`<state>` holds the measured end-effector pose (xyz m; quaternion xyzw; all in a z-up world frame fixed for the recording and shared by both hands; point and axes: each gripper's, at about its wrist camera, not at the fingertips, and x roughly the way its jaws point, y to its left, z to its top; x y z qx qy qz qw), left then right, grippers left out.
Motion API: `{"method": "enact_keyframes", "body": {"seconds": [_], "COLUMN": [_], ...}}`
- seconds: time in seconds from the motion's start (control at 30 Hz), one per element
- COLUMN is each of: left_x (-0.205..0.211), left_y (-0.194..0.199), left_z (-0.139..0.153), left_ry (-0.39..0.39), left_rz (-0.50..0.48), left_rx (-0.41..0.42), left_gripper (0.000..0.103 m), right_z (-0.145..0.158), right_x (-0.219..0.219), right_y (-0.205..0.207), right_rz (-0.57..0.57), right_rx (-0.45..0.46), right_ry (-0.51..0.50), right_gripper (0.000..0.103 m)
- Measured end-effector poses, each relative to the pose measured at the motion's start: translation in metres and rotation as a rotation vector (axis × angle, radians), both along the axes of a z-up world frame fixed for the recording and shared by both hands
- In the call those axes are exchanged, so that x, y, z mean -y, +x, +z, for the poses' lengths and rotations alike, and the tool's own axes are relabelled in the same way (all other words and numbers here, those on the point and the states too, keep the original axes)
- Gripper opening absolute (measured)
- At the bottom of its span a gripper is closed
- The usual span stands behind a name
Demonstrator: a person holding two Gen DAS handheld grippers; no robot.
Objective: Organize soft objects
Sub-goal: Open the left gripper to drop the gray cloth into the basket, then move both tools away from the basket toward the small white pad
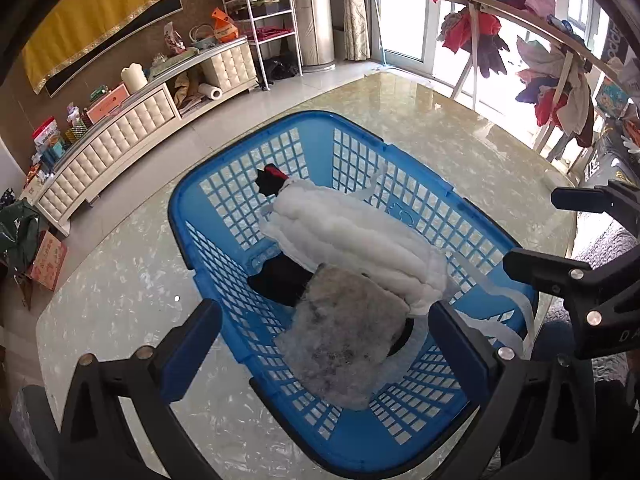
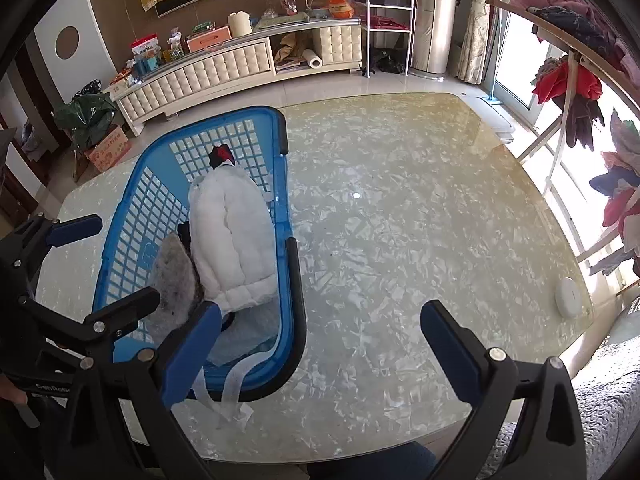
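Note:
A blue plastic basket (image 1: 224, 176) stands on the marble table (image 1: 120, 280); it also shows at the left of the right wrist view (image 2: 280, 152). In it lie a white padded piece (image 1: 352, 236) (image 2: 232, 240), a grey fluffy piece (image 1: 344, 344) (image 2: 172, 280), and a black cloth (image 1: 280, 280) with a red tip (image 1: 276, 170). White straps (image 2: 232, 392) hang over the basket's near rim. My left gripper (image 1: 324, 328) is open and empty above the grey piece. My right gripper (image 2: 320, 328) is open and empty above the bare table, right of the basket.
A white round disc (image 2: 568, 296) lies near the table's right edge. A white cabinet (image 1: 120, 136) with clutter runs along the far wall. A rack with hanging clothes (image 1: 520, 52) stands at the right by the window. A quilted grey seat (image 2: 608, 420) is at the near right.

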<state>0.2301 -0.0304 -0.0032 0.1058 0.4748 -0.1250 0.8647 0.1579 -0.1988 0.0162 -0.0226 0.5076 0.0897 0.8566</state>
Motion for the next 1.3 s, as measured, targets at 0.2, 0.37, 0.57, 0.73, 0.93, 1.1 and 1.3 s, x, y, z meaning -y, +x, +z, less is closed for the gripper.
{"method": "enact_keyframes", "body": {"seconds": [0.2,0.37,0.57,0.73,0.93,1.1,1.3], "left_x": [-0.021,-0.042,-0.068,-0.092,-0.117,-0.139,-0.168], "left_y": [-0.009,-0.02,-0.037,-0.05,-0.064,-0.075,-0.084], "left_z": [0.014,0.023,0.033,0.037,0.038,0.039,0.039], "left_ry": [-0.031,-0.065,-0.097,-0.113,-0.134,-0.158,-0.164], "left_rz": [0.084,0.133,0.174,0.2,0.207,0.228,0.254], "left_rx": [0.076,0.111,0.147,0.163,0.173,0.186,0.193], "left_gripper": [0.102,0.102,0.102,0.102,0.102,0.102,0.102], "right_z": [0.009,0.014,0.019,0.021,0.022,0.019,0.014], "right_x": [-0.011,-0.029,-0.056,-0.076,-0.105,-0.128,-0.16], "right_y": [-0.009,-0.014,-0.016,-0.018,-0.017,-0.013,-0.006], "right_rz": [0.024,0.069,0.112,0.126,0.175,0.204,0.237], "right_rx": [0.048,0.07,0.093,0.11,0.125,0.129,0.13], "right_ry": [-0.009,0.0,0.024,0.012,-0.016,-0.037,-0.052], "right_gripper": [0.1,0.1,0.1,0.1,0.1,0.1,0.1]}}
